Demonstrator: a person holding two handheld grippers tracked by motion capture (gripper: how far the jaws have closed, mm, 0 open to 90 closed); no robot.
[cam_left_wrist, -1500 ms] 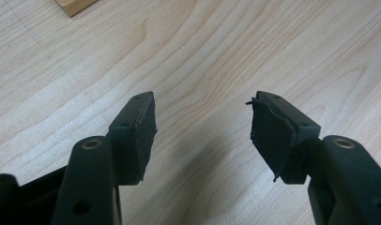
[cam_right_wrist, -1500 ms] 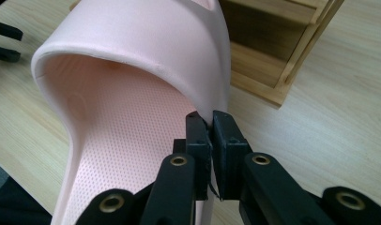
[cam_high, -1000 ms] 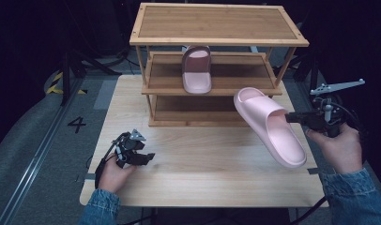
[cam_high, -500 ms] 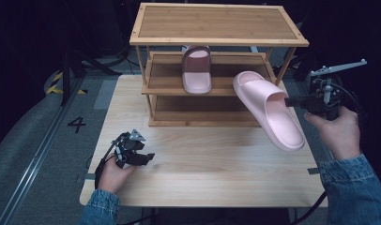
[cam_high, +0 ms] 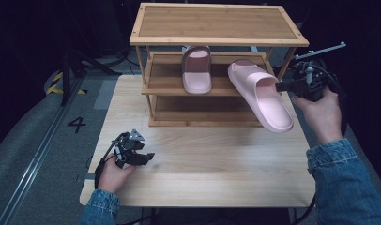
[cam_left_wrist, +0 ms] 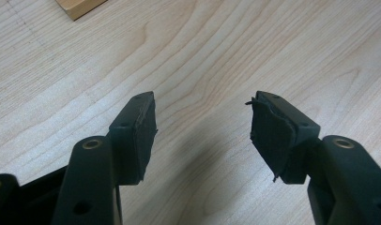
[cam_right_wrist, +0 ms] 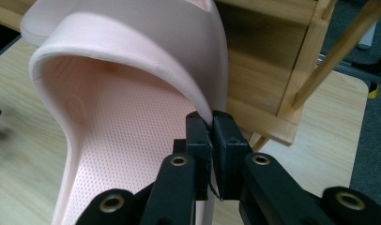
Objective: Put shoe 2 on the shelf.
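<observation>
High view: the right gripper (cam_high: 283, 86) is clenched on the strap edge of a pink slipper (cam_high: 260, 93), holding it in the air. The slipper is tilted, its toe end up against the front of the wooden rack's (cam_high: 217, 23) middle shelf at that shelf's right end, its heel end hanging over the right part of the table (cam_high: 212, 180). A second pink slipper (cam_high: 196, 70) lies on the middle shelf, just left of the held one. The left gripper (cam_high: 140, 157) rests near the table's front left corner, well apart from both slippers.

Left gripper view: its jaws stand wide apart over bare tabletop (cam_left_wrist: 226, 42), nothing between them.

Right gripper view: the two pads are pinched on the slipper's (cam_right_wrist: 132, 112) strap where it meets the sole; the slipper stretches up and to the left from the jaws, the rack (cam_right_wrist: 268, 79) right behind.
</observation>
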